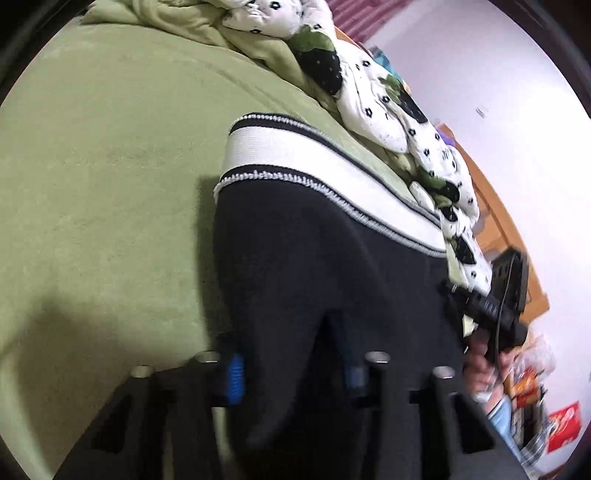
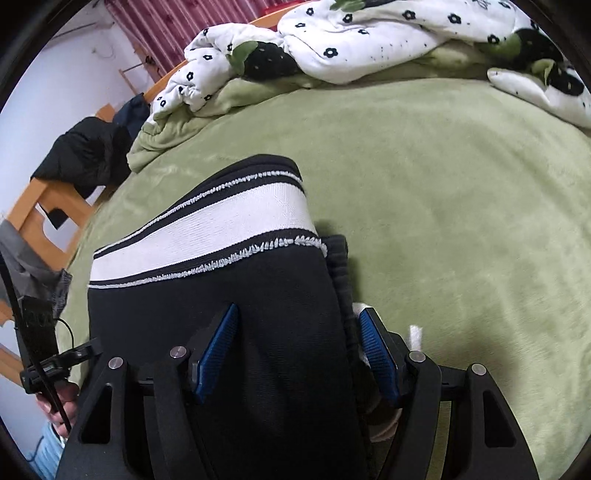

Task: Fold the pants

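Black pants (image 1: 314, 266) with a white waistband (image 1: 295, 155) lie folded on the green bed cover (image 1: 103, 184). My left gripper (image 1: 291, 373) is open, its blue pads (image 1: 234, 376) astride the near black fabric, which humps up between them. In the right wrist view the pants (image 2: 258, 295) and waistband (image 2: 221, 225) lie ahead. My right gripper (image 2: 299, 354) is open, its blue pads (image 2: 376, 354) on either side of the pants' right edge. The right gripper also shows in the left wrist view (image 1: 491, 310), at the pants' far side.
A white flowered quilt (image 2: 369, 37) and a green blanket (image 1: 147, 22) are bunched along the far edge of the bed. A wooden bed frame (image 2: 40, 206) with dark clothes (image 2: 88, 155) stands at the left. Snack packets (image 1: 561, 428) lie beyond the bed.
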Motion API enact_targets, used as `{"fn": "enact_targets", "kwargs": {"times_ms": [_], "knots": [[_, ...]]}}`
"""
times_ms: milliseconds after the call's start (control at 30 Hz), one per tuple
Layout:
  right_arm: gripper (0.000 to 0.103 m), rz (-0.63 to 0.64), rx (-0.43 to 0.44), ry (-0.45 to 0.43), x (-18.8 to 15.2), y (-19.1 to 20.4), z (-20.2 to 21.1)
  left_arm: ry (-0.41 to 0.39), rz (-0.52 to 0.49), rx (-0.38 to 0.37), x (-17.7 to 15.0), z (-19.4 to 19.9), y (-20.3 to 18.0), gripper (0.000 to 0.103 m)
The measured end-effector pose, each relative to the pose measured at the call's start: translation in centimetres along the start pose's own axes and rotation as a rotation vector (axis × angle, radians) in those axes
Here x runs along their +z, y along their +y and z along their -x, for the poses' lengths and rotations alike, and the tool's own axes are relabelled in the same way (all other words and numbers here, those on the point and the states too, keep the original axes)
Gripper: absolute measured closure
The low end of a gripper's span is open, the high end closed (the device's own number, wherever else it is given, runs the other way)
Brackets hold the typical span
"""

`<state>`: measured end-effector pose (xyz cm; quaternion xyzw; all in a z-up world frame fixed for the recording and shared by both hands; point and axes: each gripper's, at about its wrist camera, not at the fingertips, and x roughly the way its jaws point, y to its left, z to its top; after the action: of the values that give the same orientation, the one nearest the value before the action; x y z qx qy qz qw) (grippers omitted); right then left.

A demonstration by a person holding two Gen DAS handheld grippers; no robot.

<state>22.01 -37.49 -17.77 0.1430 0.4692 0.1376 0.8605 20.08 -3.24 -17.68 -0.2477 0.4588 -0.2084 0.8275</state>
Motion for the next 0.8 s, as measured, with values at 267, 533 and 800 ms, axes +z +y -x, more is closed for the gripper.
{"fn": "enact_targets", "kwargs": {"times_ms": [267, 533, 800], "knots": [[0.079, -0.099, 0.083, -0.109, -1.3, 2.5, 5.0, -0.055, -0.011, -0.072, 1.7, 4.4, -0.3, 0.092], [0.082, -0.027, 0.267, -0.038, -3.1, 14.1, 1.4, -0.162, -0.031, 0.106, 4.3, 15.2, 4.9, 0.092], [0.066, 0.152, 0.049, -0.077, -5.9, 17.7, -3.5, -0.117, -0.187, 0.434, 1.4, 12.7, 12.1, 0.055]]}}
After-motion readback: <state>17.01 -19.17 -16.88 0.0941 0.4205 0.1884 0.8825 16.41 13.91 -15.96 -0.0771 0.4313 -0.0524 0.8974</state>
